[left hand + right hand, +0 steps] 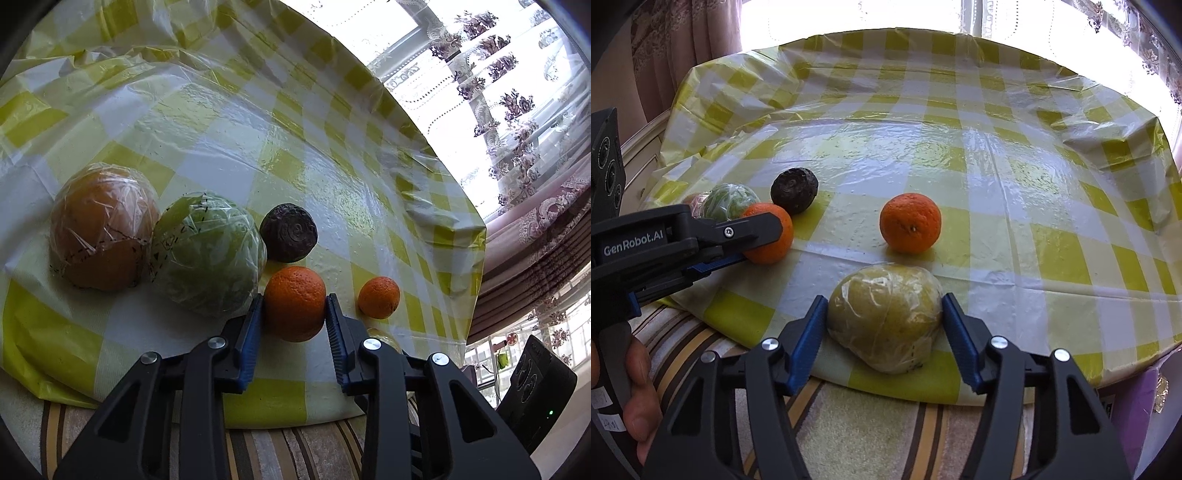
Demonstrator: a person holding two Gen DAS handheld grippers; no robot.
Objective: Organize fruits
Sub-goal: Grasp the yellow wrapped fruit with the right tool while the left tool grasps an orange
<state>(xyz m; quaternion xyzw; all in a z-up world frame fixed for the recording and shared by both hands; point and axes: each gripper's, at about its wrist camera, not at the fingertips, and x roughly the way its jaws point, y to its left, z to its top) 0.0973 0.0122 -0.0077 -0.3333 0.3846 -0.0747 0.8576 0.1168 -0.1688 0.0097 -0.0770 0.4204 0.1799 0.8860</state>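
An orange [294,302] sits on the yellow-checked tablecloth [229,122], and my left gripper [295,298] is shut on it, a blue pad pressed to each side. The right wrist view shows that same gripper [768,236] side-on around this orange [772,240]. My right gripper [884,297] is shut on a plastic-wrapped yellow fruit [884,317] near the table's front edge, with both pads touching the wrap. A second orange [910,222] lies free just beyond it.
Left of the held orange lie a wrapped green fruit [207,254] and a wrapped brown-orange fruit [103,227], with a dark wrinkled fruit [288,232] behind. Striped fabric [849,424] lies below the table's front edge. A hand [639,398] holds the left gripper's handle.
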